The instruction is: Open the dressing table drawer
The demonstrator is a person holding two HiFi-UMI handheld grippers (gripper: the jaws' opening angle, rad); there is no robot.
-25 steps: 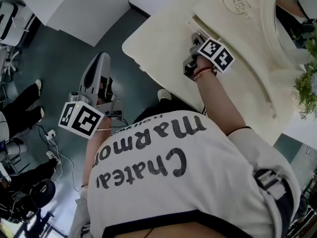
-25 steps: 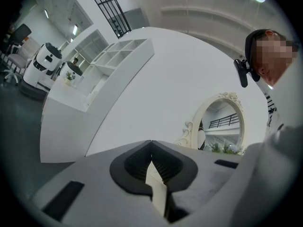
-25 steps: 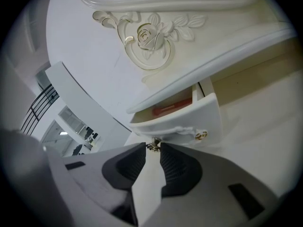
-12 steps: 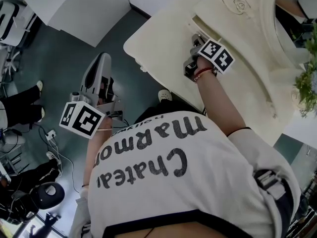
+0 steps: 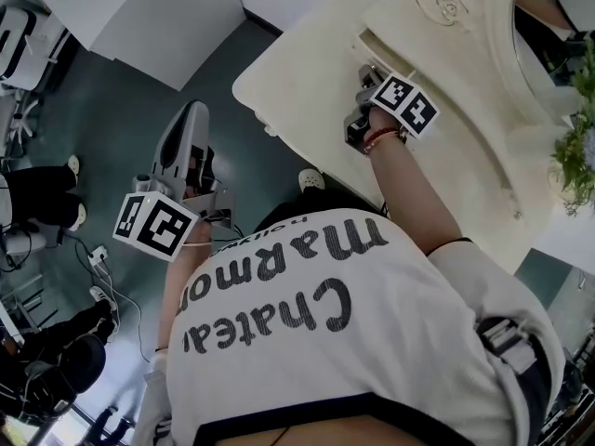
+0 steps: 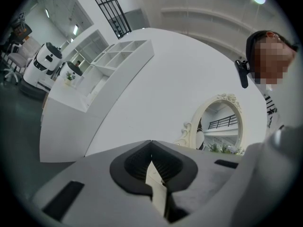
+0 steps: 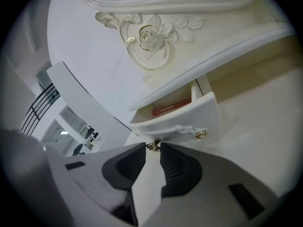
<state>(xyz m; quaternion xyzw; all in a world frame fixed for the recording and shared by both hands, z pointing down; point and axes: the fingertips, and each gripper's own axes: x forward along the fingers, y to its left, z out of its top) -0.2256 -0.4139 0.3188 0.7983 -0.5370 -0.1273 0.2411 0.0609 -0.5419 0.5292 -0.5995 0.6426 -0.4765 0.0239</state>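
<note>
The right gripper [image 7: 152, 147] reaches in over the table's [image 5: 307, 82] front edge (cream, with a carved rose [image 7: 149, 39] on the raised back part). Its jaws stand at a narrow gap, the tips pinched on a small metal knob [image 7: 153, 144] at the drawer's [image 7: 177, 122] front. The drawer sits in that raised back part, just under the rose and near its left end, and it is pulled partly out. A red stick [image 7: 171, 108] lies inside it along the back. A second knob [image 7: 201, 134] shows on the drawer front, to the right of the held one and clear of the jaws.

The left gripper [image 6: 151, 142] is off the table altogether – out beyond its left edge, over the grey floor [image 5: 112, 128]. Its jaws are closed tip to tip with nothing between them. Its view looks past a white wall to an oval mirror [image 6: 220, 126].
</note>
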